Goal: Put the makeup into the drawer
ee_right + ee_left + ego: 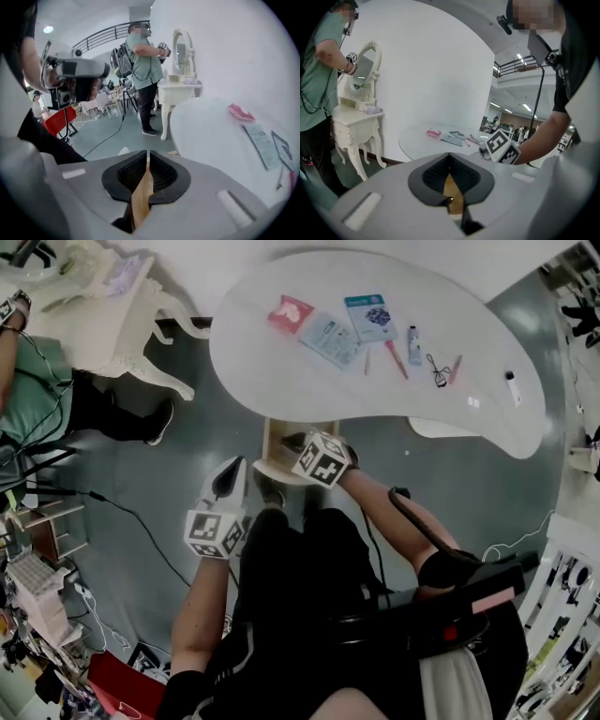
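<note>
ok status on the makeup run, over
left hand-held gripper and right hand-held gripper shut, empty. makeup all on the table. drawer open below it, nothing seen in the way.

tabletop (281,381): white, curved, 12 to 2 o'clock
makeup on it, in a row: pink packet (290,312), pale blue packet (331,337), blue card (370,317), tube (413,343), pink pencil (397,359), eyelash curler (438,371)
drawer (274,454): wooden, below tabletop's near edge, centre
right tool (292,441): over drawer, empty
left tool (228,482): 7 o'clock of drawer, apart from it
vanity (112,334): white, 10 o'clock

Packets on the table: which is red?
The red packet, leftmost in the head view; the pale blue packet and the blue packet lie to its right.
</note>
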`<control>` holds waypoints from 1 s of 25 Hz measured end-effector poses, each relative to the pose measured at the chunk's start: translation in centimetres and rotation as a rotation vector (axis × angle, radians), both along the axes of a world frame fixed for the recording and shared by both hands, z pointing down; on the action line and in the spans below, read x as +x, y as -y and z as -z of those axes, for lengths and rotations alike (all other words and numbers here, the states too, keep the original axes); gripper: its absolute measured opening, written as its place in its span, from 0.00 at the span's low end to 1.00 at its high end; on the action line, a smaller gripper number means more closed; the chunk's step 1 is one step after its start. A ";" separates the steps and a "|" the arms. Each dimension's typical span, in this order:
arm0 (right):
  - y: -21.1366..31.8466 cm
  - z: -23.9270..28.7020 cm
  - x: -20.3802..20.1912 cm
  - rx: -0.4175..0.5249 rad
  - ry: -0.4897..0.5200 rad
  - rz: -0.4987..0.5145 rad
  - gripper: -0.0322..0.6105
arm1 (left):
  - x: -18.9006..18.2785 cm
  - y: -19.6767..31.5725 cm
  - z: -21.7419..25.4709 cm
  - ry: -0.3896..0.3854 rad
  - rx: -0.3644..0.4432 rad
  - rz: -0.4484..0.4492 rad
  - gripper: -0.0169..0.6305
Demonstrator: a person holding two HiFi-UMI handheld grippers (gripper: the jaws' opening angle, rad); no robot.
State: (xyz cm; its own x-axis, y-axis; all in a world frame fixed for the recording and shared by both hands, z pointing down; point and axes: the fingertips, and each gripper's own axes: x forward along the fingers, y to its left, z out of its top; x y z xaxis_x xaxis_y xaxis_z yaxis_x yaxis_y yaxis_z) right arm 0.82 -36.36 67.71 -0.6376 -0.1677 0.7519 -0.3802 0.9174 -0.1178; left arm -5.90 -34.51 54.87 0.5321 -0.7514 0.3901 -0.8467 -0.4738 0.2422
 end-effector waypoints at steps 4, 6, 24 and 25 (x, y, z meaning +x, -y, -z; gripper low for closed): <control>0.7 5.1 1.3 0.036 0.125 -0.096 0.05 | 0.5 -0.5 2.4 0.006 0.030 0.002 0.03; 1.0 7.6 2.2 0.043 0.182 -0.154 0.05 | 0.7 -0.7 3.4 0.015 0.046 -0.004 0.03; -0.9 24.0 2.3 0.260 0.445 -0.536 0.05 | -5.7 -0.8 13.2 0.014 0.253 -0.080 0.03; -1.2 24.6 2.1 0.272 0.452 -0.545 0.05 | -6.1 -0.9 13.6 0.006 0.263 -0.085 0.03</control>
